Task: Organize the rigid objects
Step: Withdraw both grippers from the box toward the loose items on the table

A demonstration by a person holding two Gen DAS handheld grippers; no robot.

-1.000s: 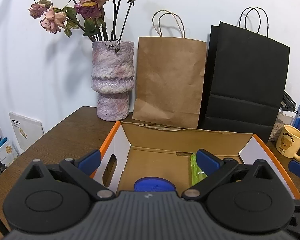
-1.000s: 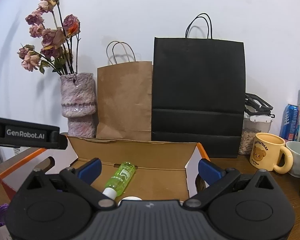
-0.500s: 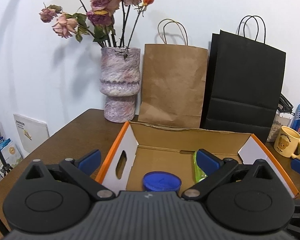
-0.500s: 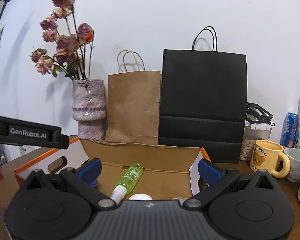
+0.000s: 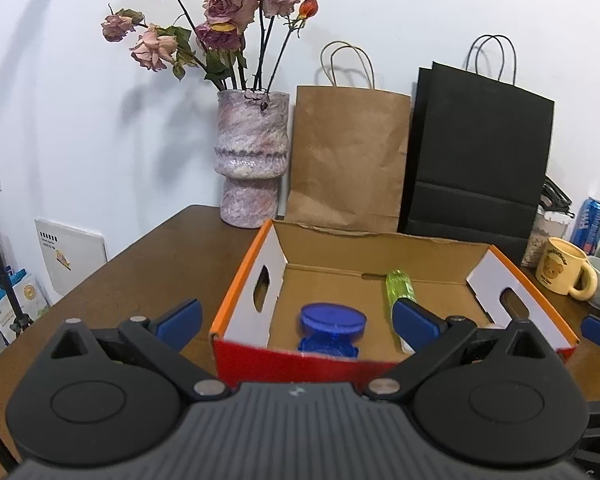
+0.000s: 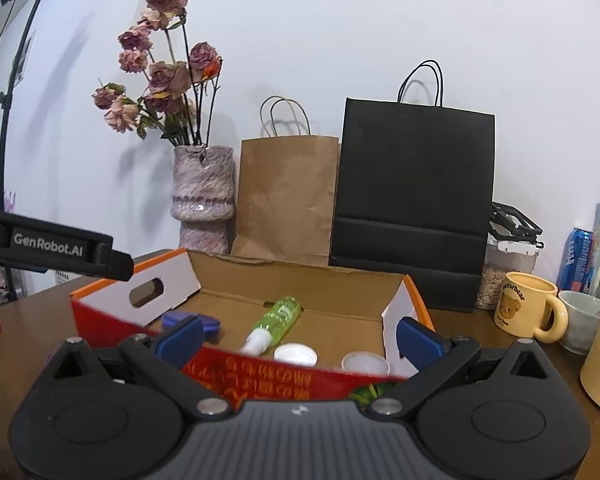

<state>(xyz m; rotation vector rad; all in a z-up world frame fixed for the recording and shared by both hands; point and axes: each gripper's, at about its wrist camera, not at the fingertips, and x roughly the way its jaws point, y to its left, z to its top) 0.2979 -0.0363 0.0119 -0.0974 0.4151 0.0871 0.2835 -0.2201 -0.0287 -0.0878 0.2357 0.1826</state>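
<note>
An open cardboard box (image 5: 380, 248) with orange rims and a red front wall stands on the brown table; it also shows in the right wrist view (image 6: 300, 276). Inside lie a blue-lidded jar (image 5: 332, 320), a green spray bottle (image 5: 399, 286) (image 6: 280, 316) and two white caps (image 6: 295, 354) (image 6: 366, 362). My left gripper (image 5: 296, 320) is open and empty, just in front of the box. My right gripper (image 6: 298, 334) is open and empty, in front of the box's red wall.
A pink vase with dried roses (image 5: 252, 160), a brown paper bag (image 5: 348, 160) and a black paper bag (image 5: 480, 152) stand behind the box. A yellow bear mug (image 6: 528, 308), a white cup (image 6: 582, 320), a blue can (image 6: 578, 258) and a jar (image 6: 504, 272) stand at the right.
Both grippers have pulled back and up from the box; its red front wall and more of its contents now show. Both stay open.
</note>
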